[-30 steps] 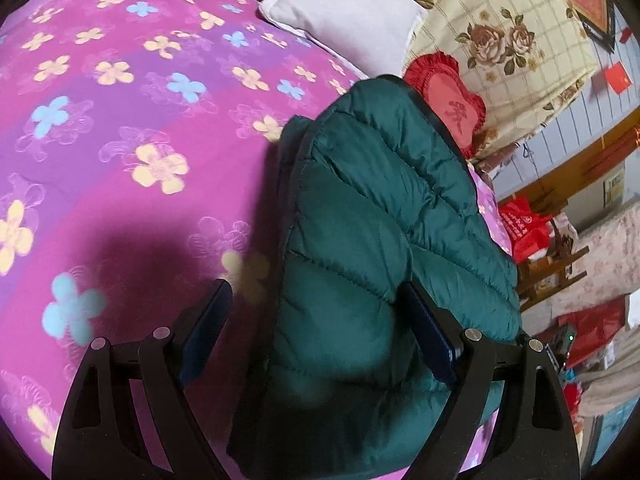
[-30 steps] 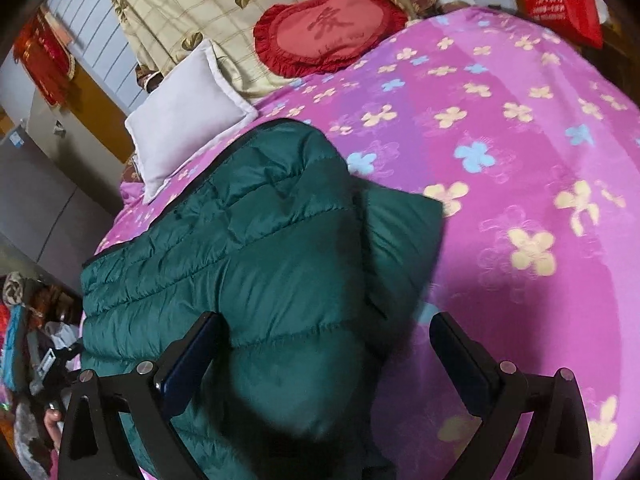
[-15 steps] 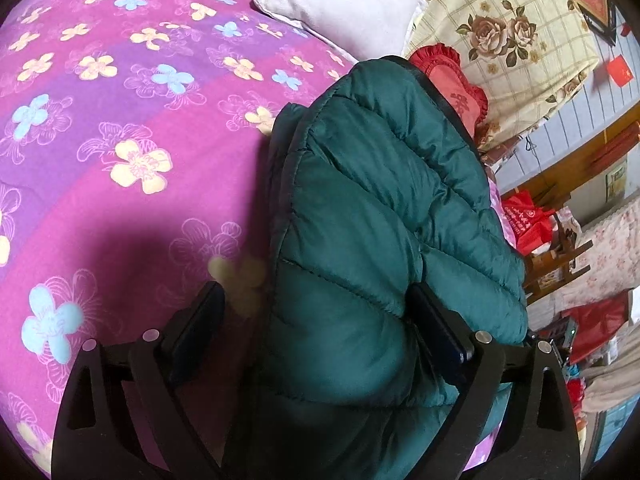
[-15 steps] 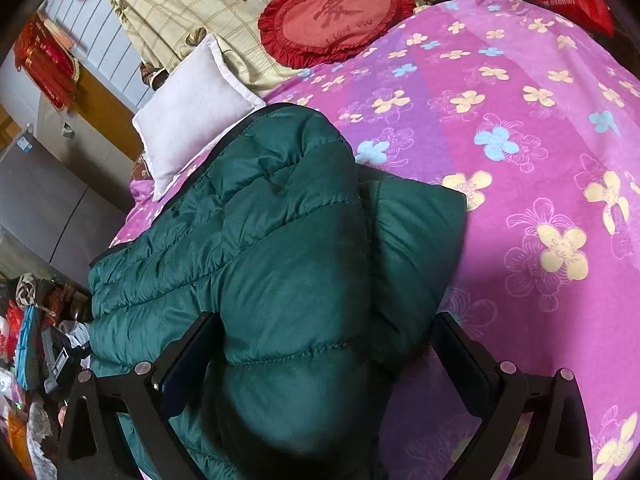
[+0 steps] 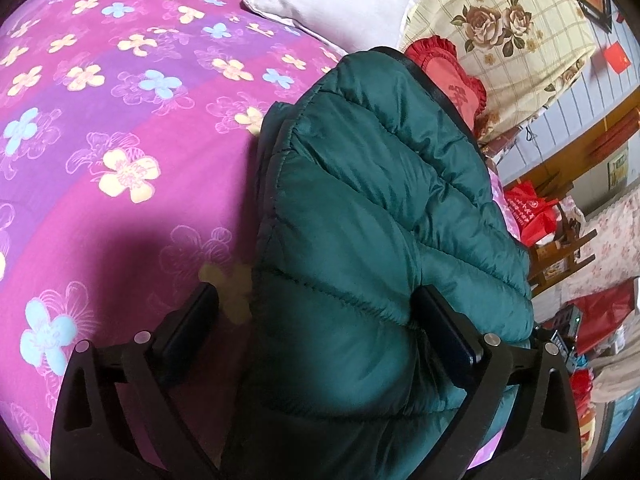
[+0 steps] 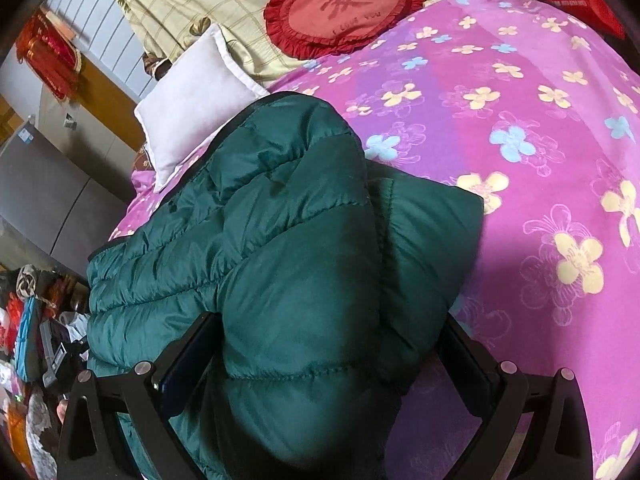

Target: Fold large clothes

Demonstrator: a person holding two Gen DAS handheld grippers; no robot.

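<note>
A dark green quilted puffer jacket (image 5: 360, 208) lies folded in a thick bundle on a pink flowered bedspread (image 5: 100, 140). It also shows in the right wrist view (image 6: 288, 248). My left gripper (image 5: 316, 316) is open, its jaws wide apart over the jacket's near end, the right finger (image 5: 448, 328) against the fabric. My right gripper (image 6: 328, 352) is open too, its jaws straddling the puffy near end of the jacket. Neither gripper is closed on the cloth.
A white pillow (image 6: 188, 100), a red heart cushion (image 6: 344, 4) and a rose-patterned quilt (image 5: 500, 28) lie at the head of the bed. Red bags (image 5: 528, 212) and clutter stand on the floor beyond the bed edge.
Both grippers have moved forward and lower over the jacket, so it fills more of each view and sits between the open jaws. The jacket itself has not shifted.
</note>
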